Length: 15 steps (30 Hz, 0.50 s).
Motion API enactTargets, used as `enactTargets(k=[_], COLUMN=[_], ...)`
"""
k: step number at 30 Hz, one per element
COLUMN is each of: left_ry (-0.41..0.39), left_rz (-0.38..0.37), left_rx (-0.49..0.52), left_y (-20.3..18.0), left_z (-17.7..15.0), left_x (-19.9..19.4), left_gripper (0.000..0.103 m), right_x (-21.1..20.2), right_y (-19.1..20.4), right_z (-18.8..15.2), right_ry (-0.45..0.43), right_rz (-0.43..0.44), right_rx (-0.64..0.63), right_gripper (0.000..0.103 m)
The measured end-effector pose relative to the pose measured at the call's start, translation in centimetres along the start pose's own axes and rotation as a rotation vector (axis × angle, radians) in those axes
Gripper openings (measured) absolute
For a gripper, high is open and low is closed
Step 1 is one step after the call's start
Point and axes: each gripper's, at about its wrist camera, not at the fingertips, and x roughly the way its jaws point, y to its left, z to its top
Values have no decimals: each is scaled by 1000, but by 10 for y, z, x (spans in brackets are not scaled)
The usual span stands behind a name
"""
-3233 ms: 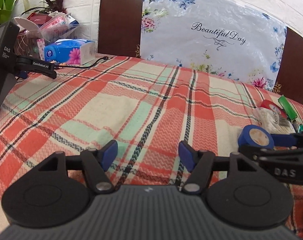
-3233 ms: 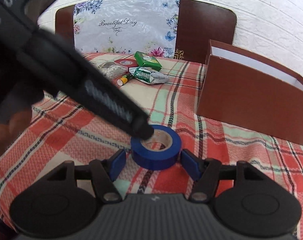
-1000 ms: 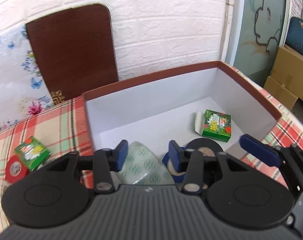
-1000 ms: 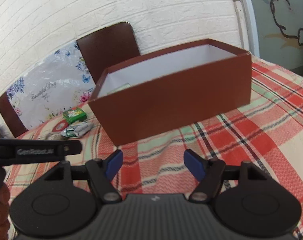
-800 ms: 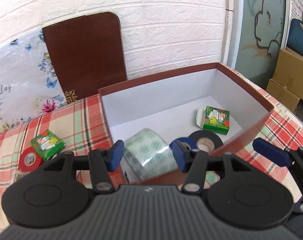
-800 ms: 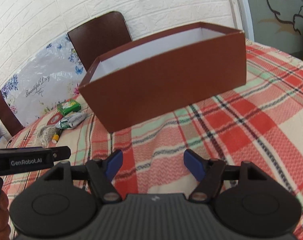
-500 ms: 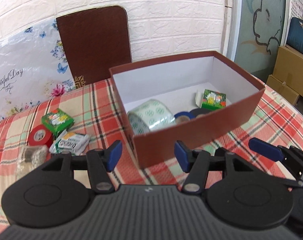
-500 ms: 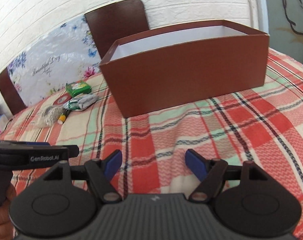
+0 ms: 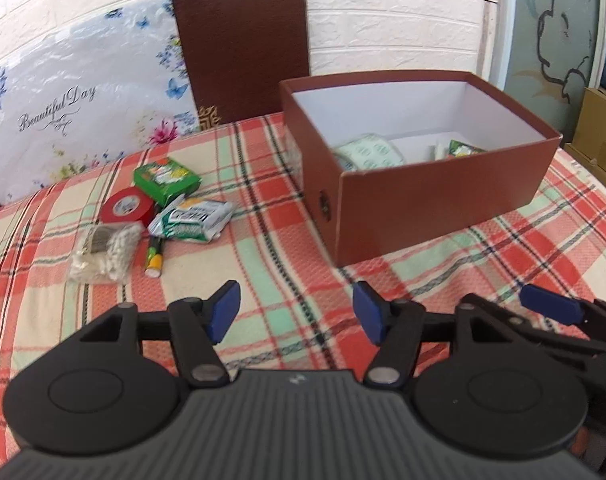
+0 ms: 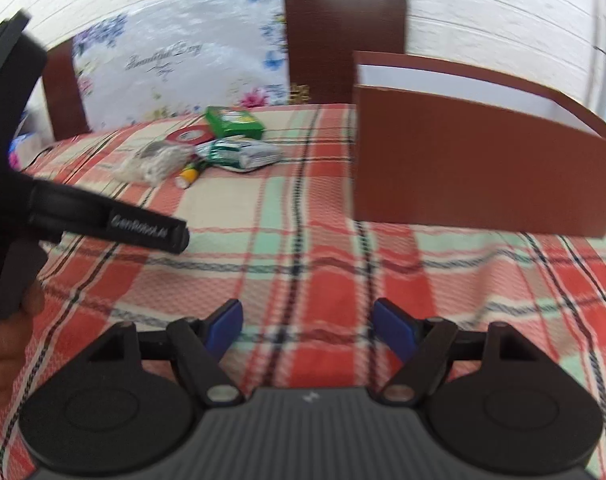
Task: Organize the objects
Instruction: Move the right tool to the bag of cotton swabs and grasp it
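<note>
Hovering low over plaid desk (image 9: 263,256), both empty: left gripper (image 9: 297,312) jaws spread wide, right gripper (image 10: 307,330) likewise. Judged step: fetch next loose item. Cluster at 11 o'clock in left view, nearest first: white bag (image 9: 105,252), marker (image 9: 154,258), green-white packet (image 9: 193,220), red tape (image 9: 125,208), green box (image 9: 166,180). Brown box (image 9: 435,200) at 1 o'clock, partly filled. Advice: take outermost piece, straddle it squarely, avoid dragging neighbours touching it.

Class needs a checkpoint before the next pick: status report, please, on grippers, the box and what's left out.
Left gripper open, empty. Right gripper open, empty. Brown box partly filled; red tape, green box, packets loose on the tablecloth. Path clear.
</note>
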Motion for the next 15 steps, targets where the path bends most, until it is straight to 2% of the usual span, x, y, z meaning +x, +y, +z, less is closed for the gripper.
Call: enactTargets(k=[10,15], left_ry=[66,87], left_rz=[58,73], left_rx=[-20,-44], left_y=[24,38], left_z=[-30,-36], left_x=[22,31], left_gripper=[66,66], right_x=[30,59], right_y=[41,70], right_z=[23,45], right_ry=[9,-7], right_rz=[58,154], right_rx=[-97,-143], right_gripper=[76,75])
